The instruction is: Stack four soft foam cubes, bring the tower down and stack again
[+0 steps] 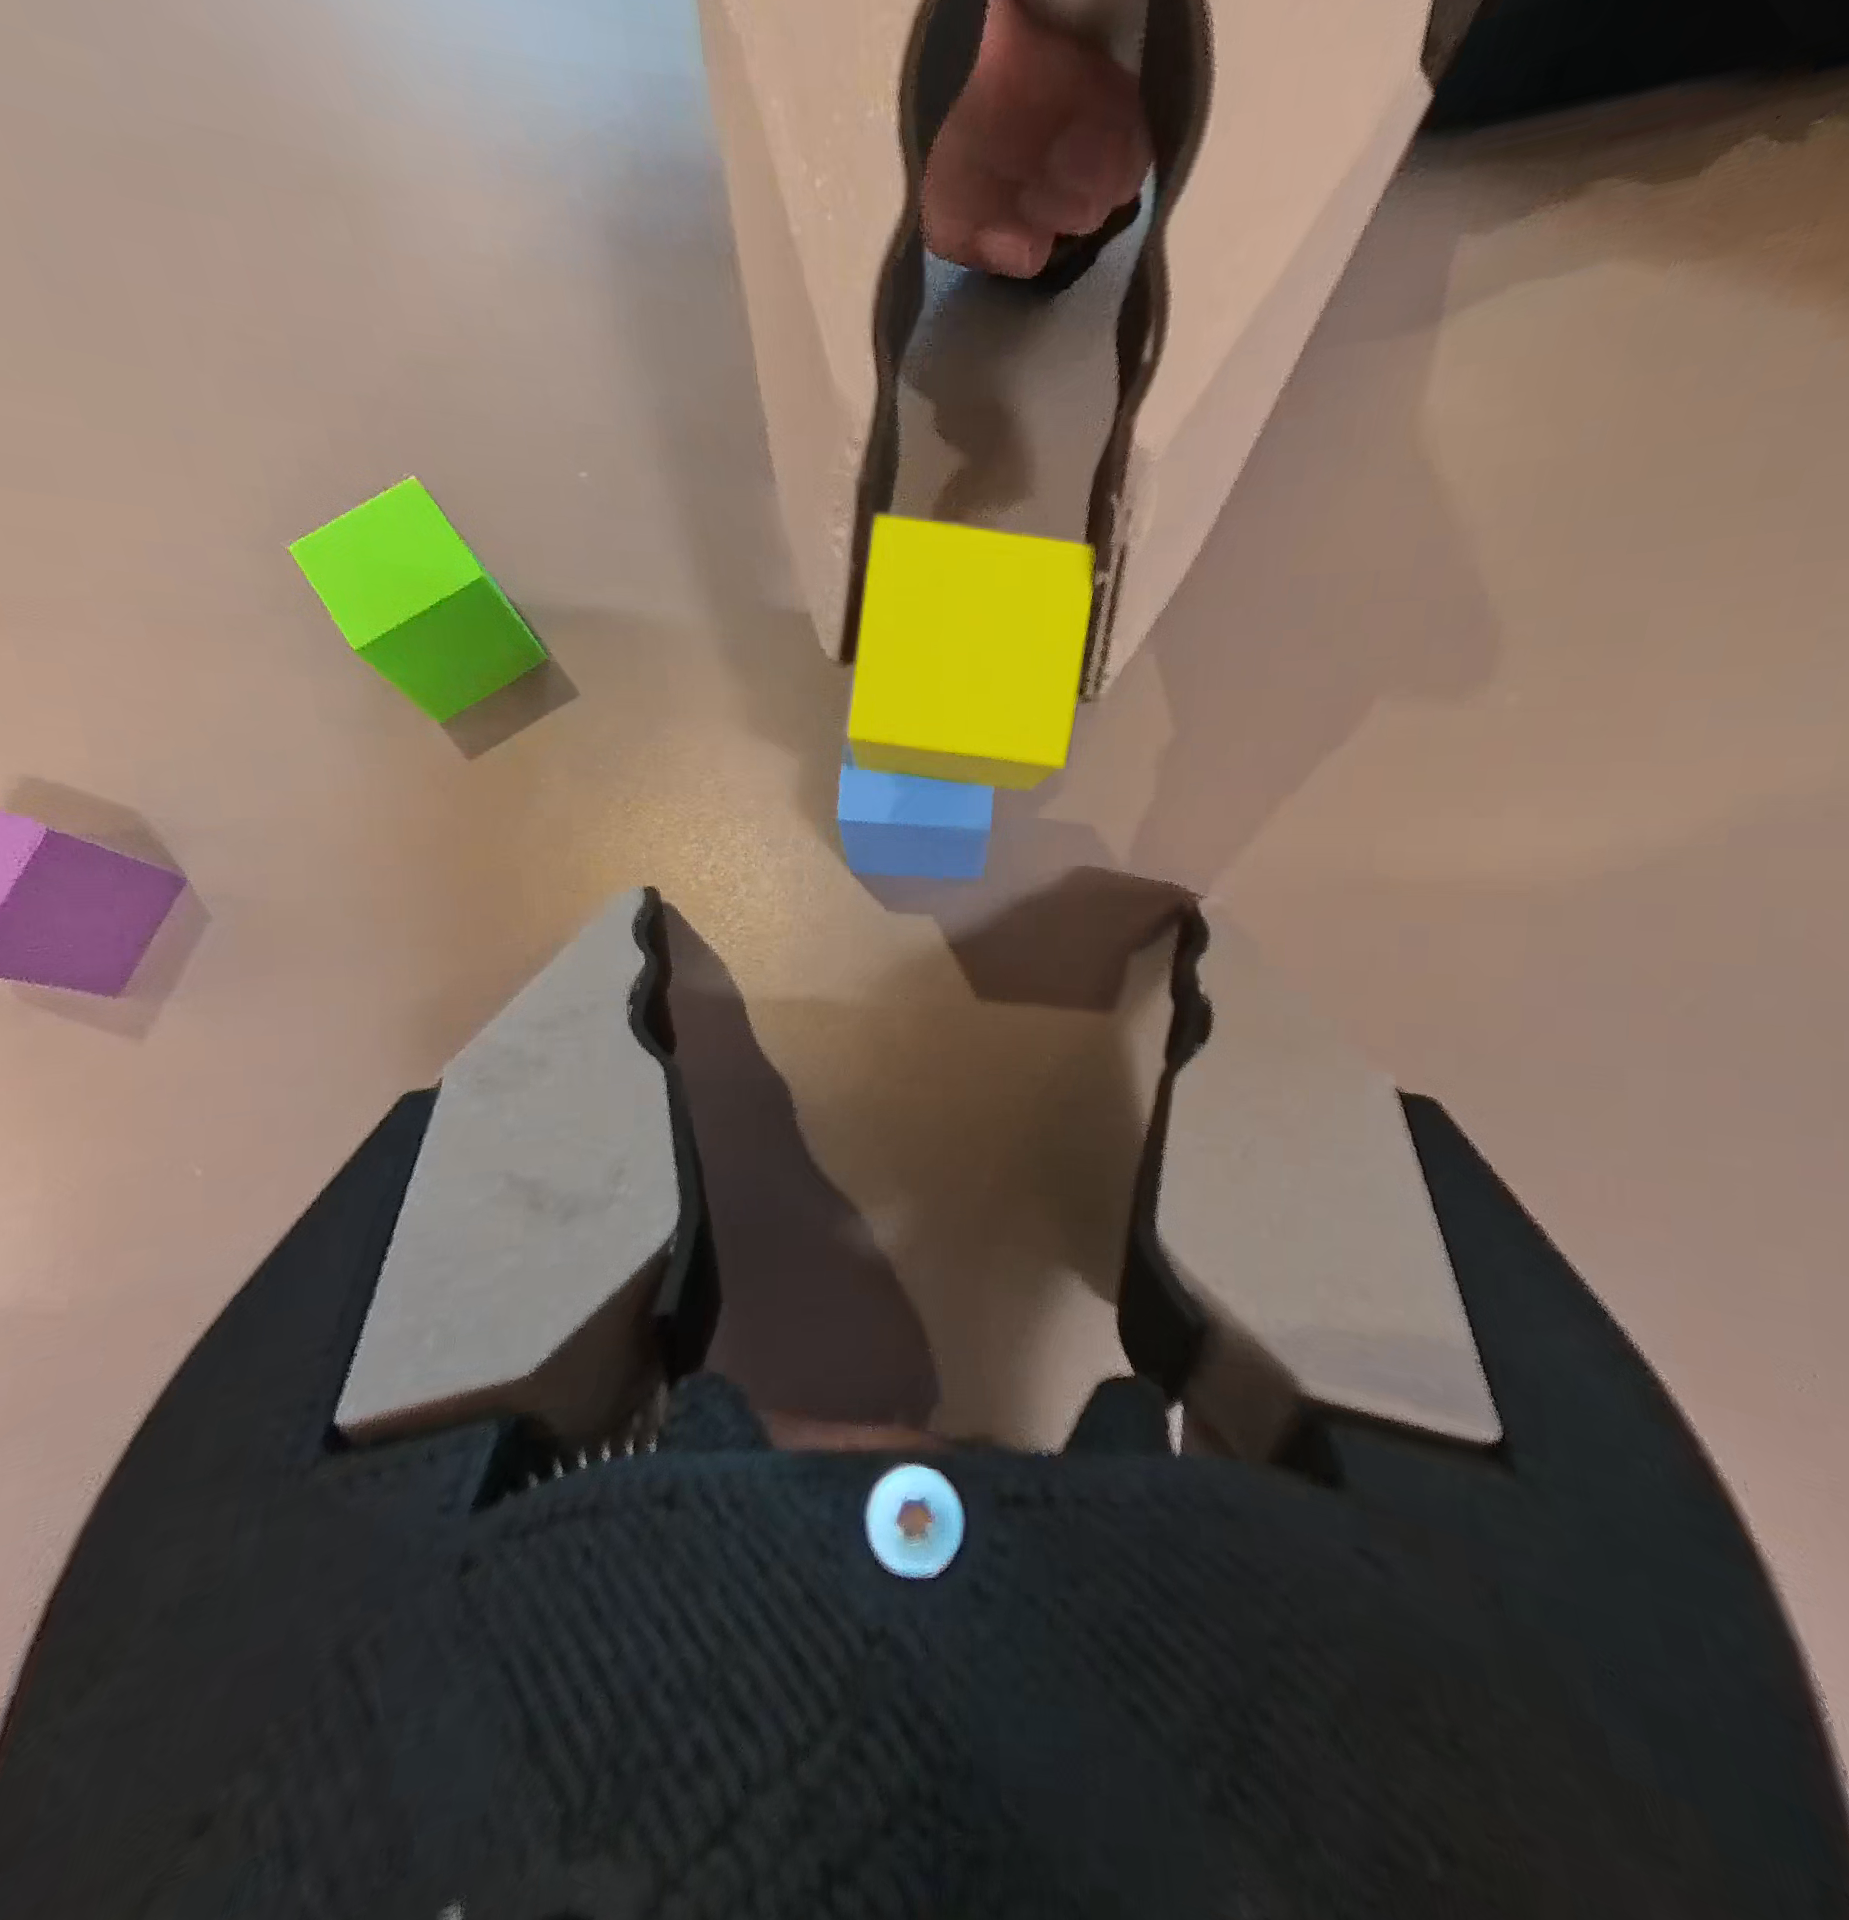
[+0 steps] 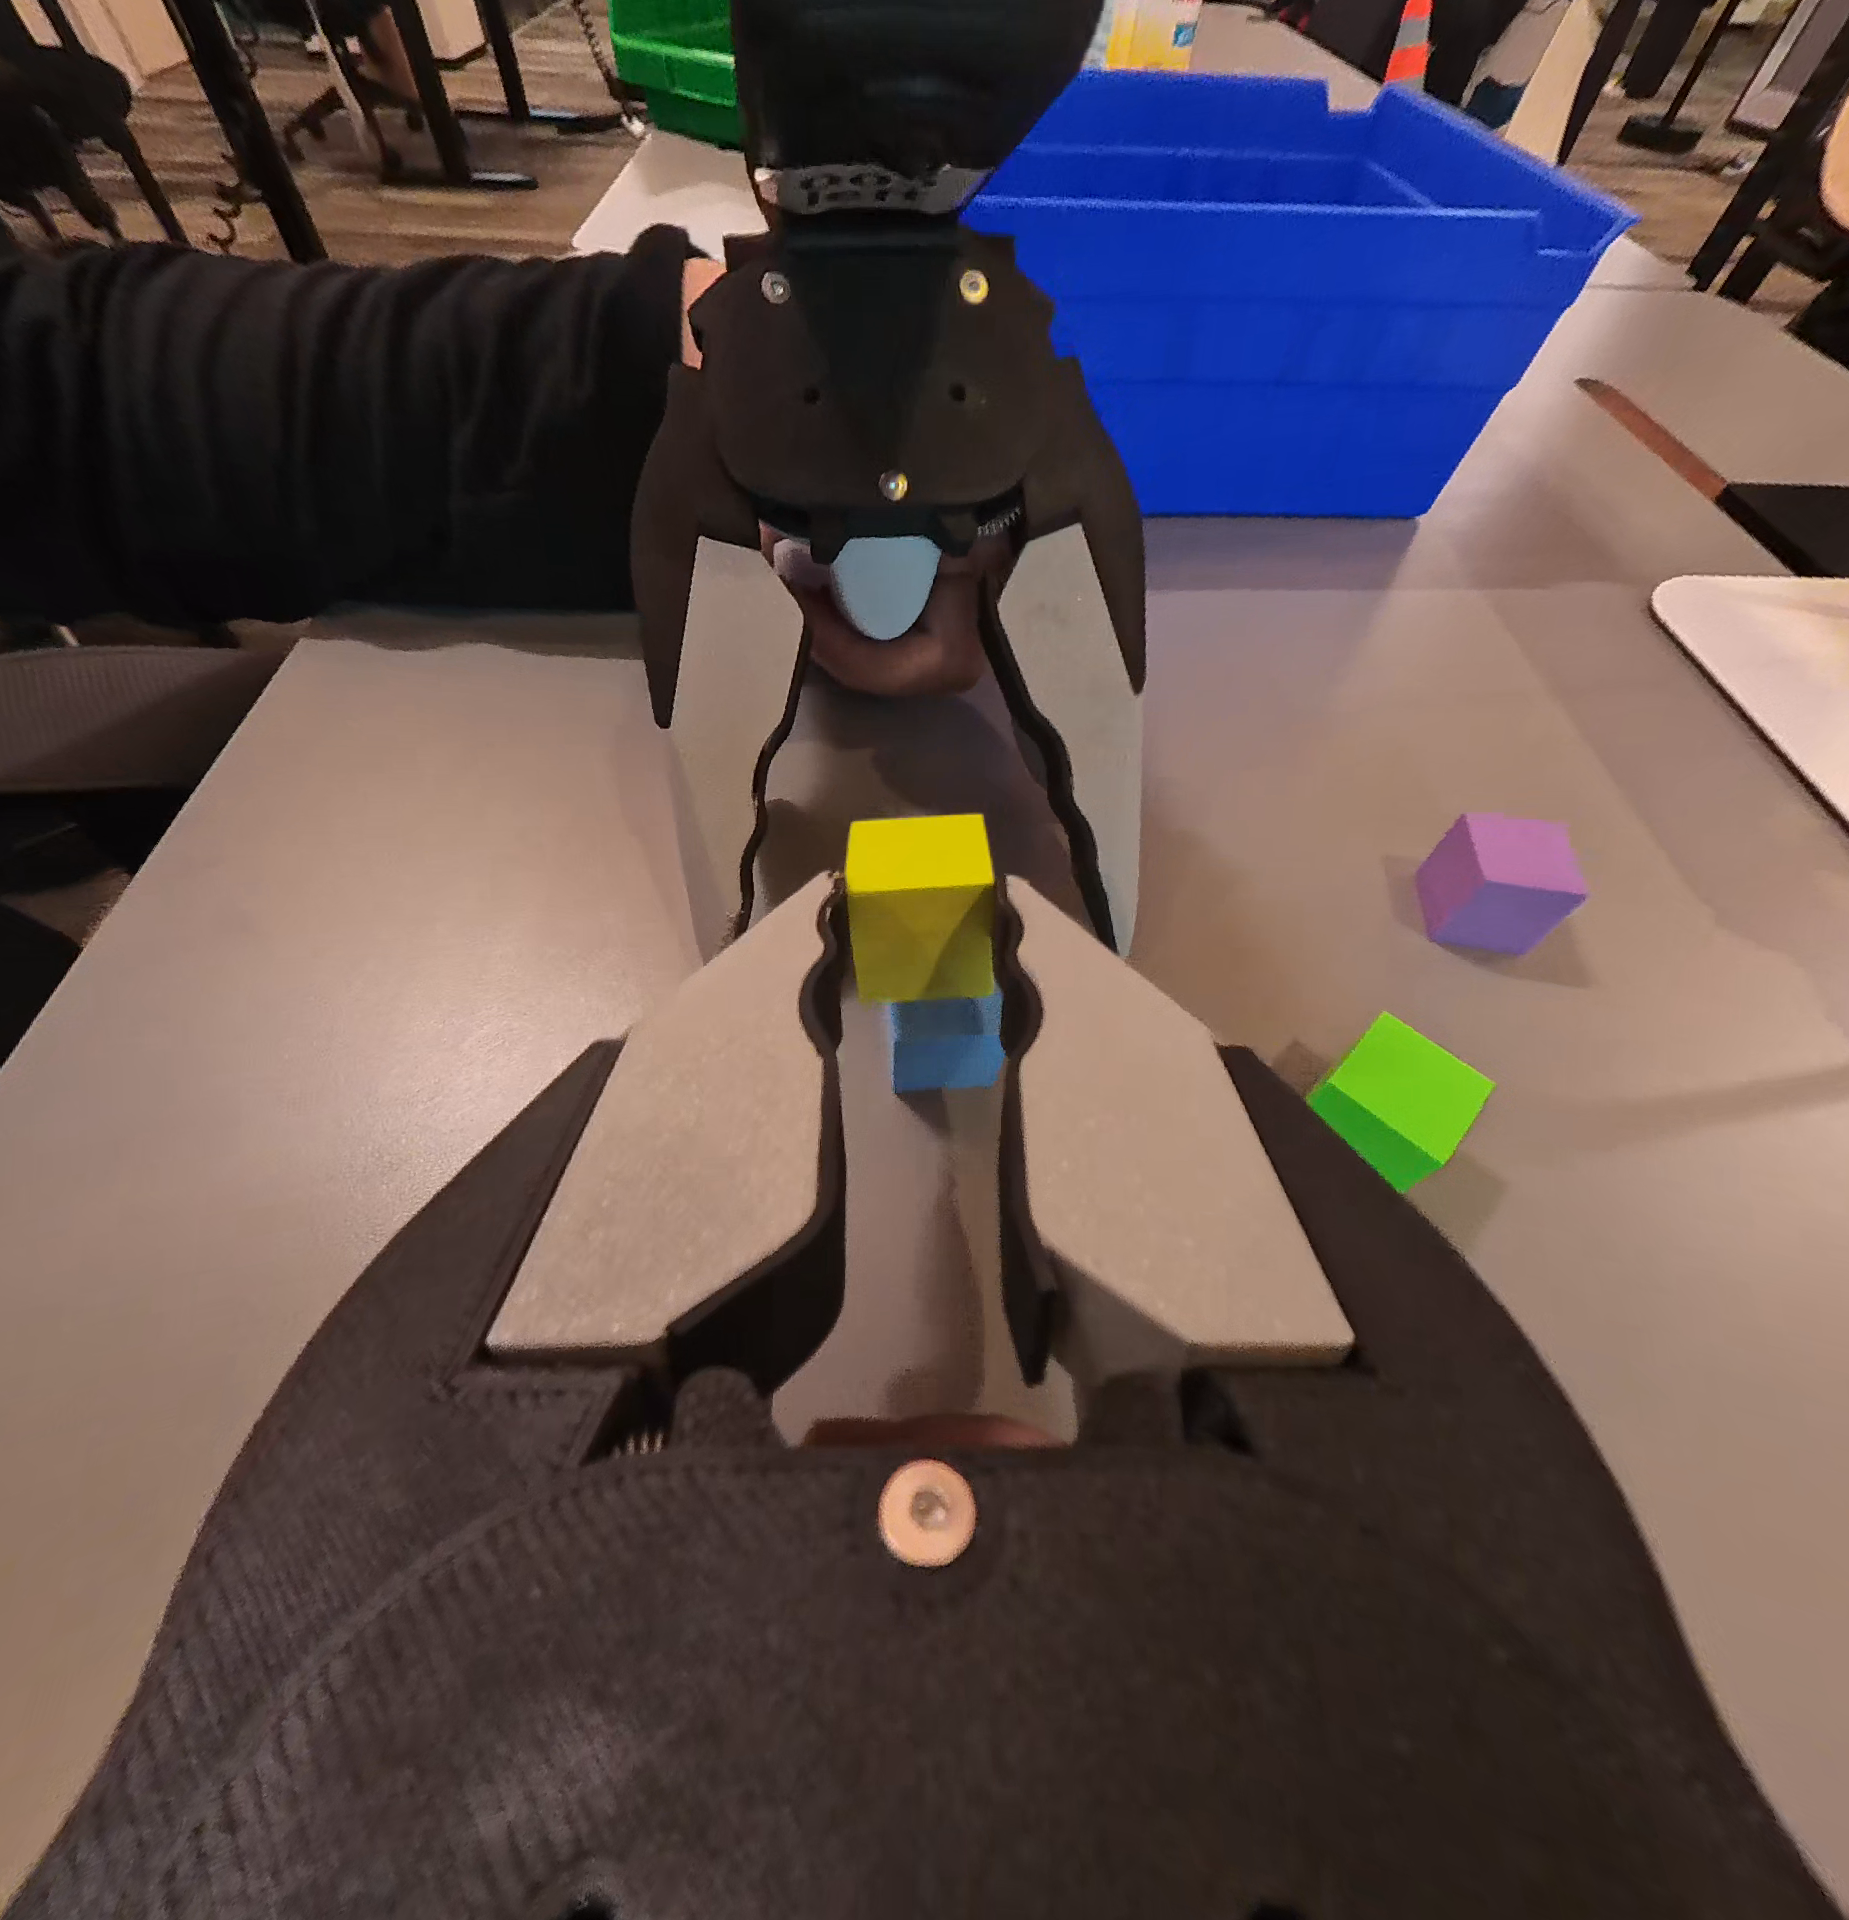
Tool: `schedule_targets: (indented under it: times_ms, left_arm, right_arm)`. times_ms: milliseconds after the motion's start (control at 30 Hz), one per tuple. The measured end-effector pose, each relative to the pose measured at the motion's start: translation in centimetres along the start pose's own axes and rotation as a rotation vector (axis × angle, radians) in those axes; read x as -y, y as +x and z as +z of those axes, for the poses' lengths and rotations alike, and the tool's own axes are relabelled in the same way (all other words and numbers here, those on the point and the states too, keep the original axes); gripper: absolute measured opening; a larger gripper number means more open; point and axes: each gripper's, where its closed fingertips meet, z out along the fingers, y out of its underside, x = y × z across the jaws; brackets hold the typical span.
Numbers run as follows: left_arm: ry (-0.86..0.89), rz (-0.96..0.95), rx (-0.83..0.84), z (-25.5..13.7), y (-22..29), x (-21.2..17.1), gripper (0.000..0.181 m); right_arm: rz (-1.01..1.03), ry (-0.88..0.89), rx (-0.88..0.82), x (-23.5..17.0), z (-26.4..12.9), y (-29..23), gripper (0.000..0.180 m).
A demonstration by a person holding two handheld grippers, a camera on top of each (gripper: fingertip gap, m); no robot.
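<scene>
My right gripper [image 2: 918,914] is shut on a yellow foam cube [image 2: 920,904], which is directly over a blue cube [image 2: 946,1049] on the grey table [image 2: 380,935]. I cannot tell whether the two cubes touch. The yellow cube sits slightly off-centre over the blue one [image 1: 915,831]. My left gripper [image 1: 920,914] is open and empty, facing the stack from the opposite side, a short way back from it. A green cube [image 1: 421,603] and a purple cube [image 1: 58,904] lie loose on the table to its left. In the right wrist view the green [image 2: 1403,1096] and purple [image 2: 1502,883] cubes are to the right.
A large blue bin [image 2: 1294,312] stands at the far side of the table, behind the left gripper. A white board [image 2: 1793,675] lies at the right edge. A person's dark sleeve [image 2: 276,416] reaches in from the left. Chairs and table legs stand beyond. The gap from one gripper's tips to the other's is roughly 5 centimeters.
</scene>
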Motion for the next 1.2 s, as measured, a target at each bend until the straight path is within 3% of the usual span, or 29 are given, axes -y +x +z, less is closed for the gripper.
schedule_targets:
  times_ms: [1200]
  left_arm:
    - [0.001, -0.005, 0.008, 0.1, 0.0, 0.1, 0.095]
  right_arm:
    - [0.02, -0.083, -0.017, -1.1, 0.8, 0.6, 0.025]
